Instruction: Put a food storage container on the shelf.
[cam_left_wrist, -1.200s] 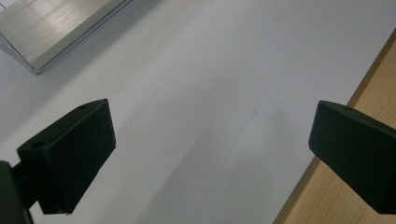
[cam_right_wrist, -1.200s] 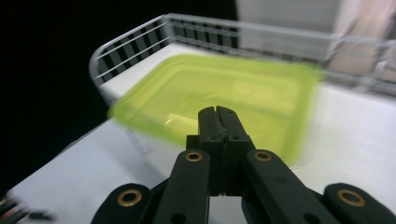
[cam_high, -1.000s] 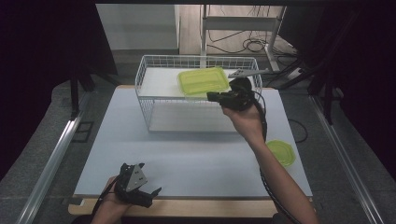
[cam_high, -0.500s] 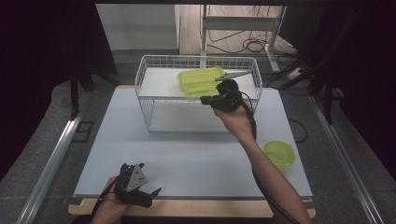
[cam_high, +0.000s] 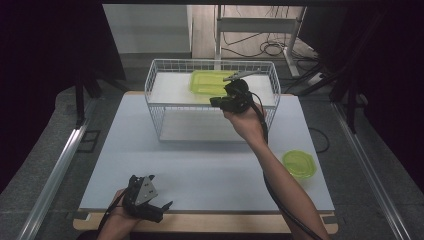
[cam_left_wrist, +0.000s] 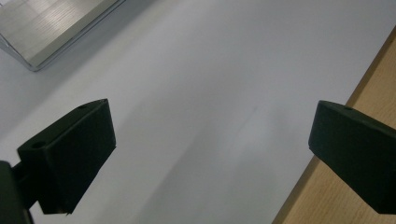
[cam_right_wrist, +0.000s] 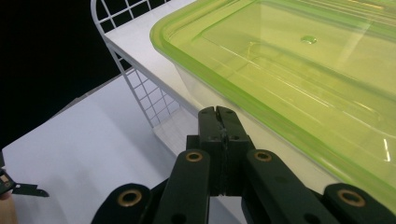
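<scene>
Down at the near left corner of the white table (cam_high: 200, 170), the left gripper (cam_high: 150, 202) sits low in the person's hand, just over the wooden edge strip (cam_left_wrist: 345, 196). Its jaws are spread wide with nothing between them, only bare tabletop showing through the gap in the left gripper view. It looks parked there, out of the way, while the other hand works.

Moving toward the middle, a white wire basket rack (cam_high: 155, 107) stands at the far side of the table, with a white shelf board across its top level. On that shelf rests a rectangular green-lidded plastic container (cam_high: 207, 82), clear below its lime lid (cam_right_wrist: 299, 70); I'd guess it sits up there because it is being stored or fetched.

The right gripper (cam_high: 226, 101) is held out on a long reach at the rack's front rim, right beside the container. In the right gripper view its two jaws are pressed together, nothing pinched between them, tips just short of the container's near wall and under the lid's lip. With jaws shut, it seems set either to nudge the box or to leave it.

Farther right, well apart from the rack, a small round green-lidded container (cam_high: 298, 164) sits alone near the table's right edge.
</scene>
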